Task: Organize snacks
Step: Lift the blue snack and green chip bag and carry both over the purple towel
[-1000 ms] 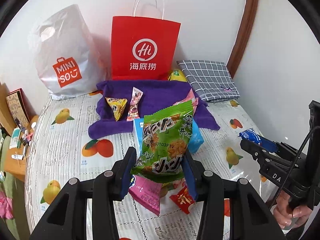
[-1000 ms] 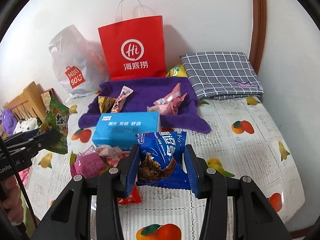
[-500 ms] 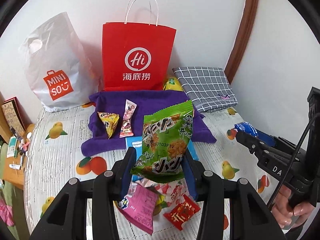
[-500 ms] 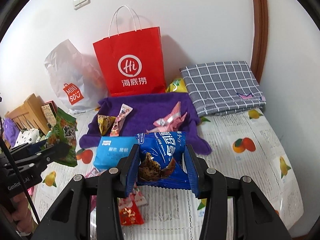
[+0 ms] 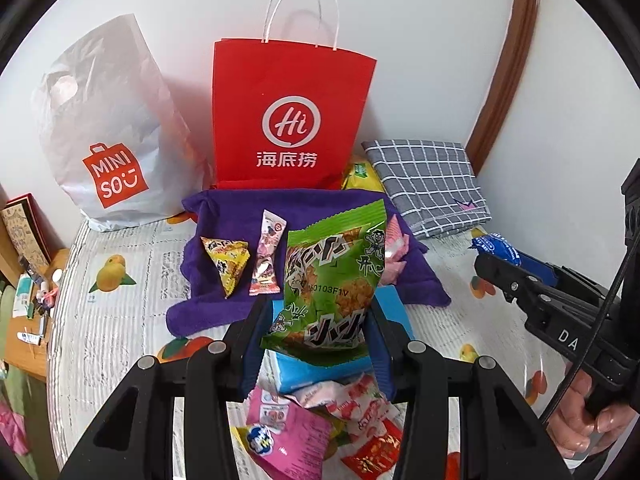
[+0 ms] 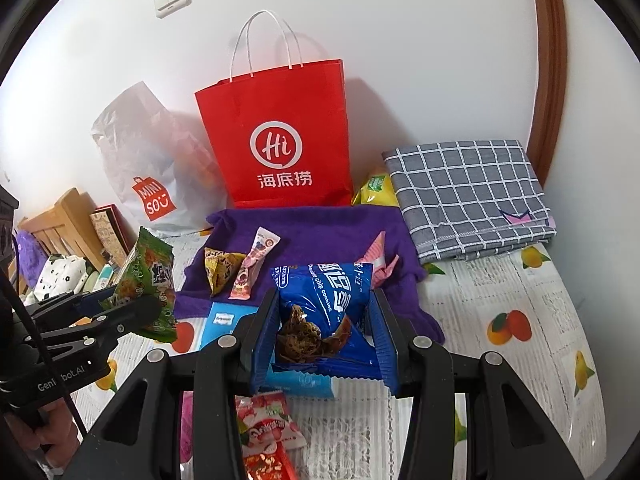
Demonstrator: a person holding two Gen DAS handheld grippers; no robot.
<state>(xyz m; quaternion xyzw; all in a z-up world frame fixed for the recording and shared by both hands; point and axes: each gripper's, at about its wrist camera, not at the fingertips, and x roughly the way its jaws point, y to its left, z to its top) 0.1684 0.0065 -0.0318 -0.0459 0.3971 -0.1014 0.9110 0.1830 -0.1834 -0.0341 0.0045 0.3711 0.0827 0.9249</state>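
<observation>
Both jaws are part closed, each pinching a packet: the left gripper (image 5: 316, 344) holds a green snack bag (image 5: 334, 284) upright by its lower end; the right gripper (image 6: 326, 340) clamps a blue cookie bag (image 6: 326, 312) across its width; ahead of both lies the purple towel (image 5: 320, 208) where a yellow triangle pack (image 5: 228, 260) and a pink stick pack (image 5: 268, 260) already rest, and beyond it the red paper bag (image 5: 288, 116); a blue tissue pack (image 6: 224, 320) sits just under and before the jaws, likely in the path; loose packets (image 5: 320, 420) lie below on the bed (image 6: 520, 340); neither hand looks nearer.
</observation>
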